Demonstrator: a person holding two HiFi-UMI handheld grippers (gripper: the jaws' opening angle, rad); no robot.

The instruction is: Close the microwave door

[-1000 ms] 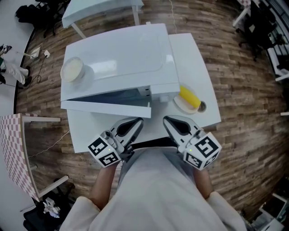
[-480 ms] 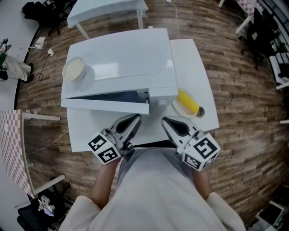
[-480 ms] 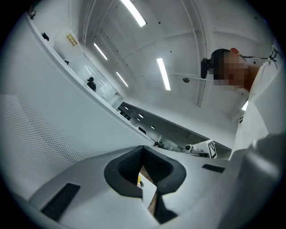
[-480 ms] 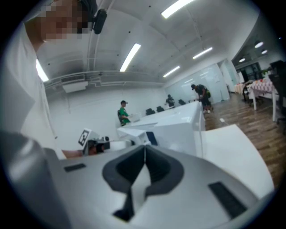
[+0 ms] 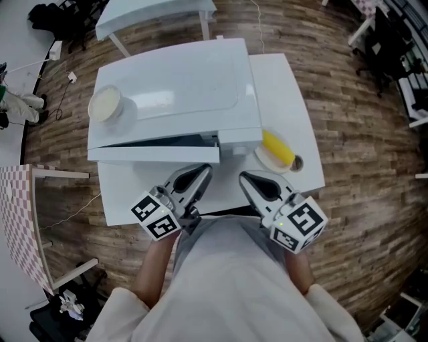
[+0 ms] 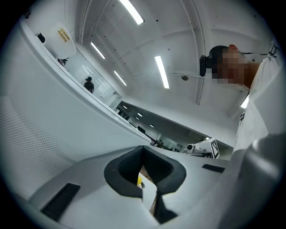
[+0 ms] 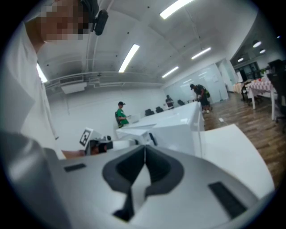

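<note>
A white microwave (image 5: pixel 174 87) stands on a white table (image 5: pixel 281 73). Its door (image 5: pixel 154 155) is hinged at the left and stands slightly ajar, with a narrow dark gap behind it. My left gripper (image 5: pixel 203 172) is shut and empty, its tip just below the door's free right end; whether it touches the door I cannot tell. In the left gripper view the door's dotted panel (image 6: pixel 49 129) fills the left side, close to the shut left gripper (image 6: pixel 144 149). To the right, my right gripper (image 5: pixel 246 178) is shut and empty, apart from the microwave (image 7: pixel 178 123).
A pale round bowl (image 5: pixel 107 104) sits on top of the microwave at its left. At the microwave's right front corner a yellow object (image 5: pixel 277 148) lies on a small plate. A second table (image 5: pixel 154 13) stands behind. Wooden floor surrounds the table, and people stand far off.
The door has swung closer to the microwave's front, so the dark gap is narrower. The left gripper has followed it forward a little. The right gripper has barely moved.
</note>
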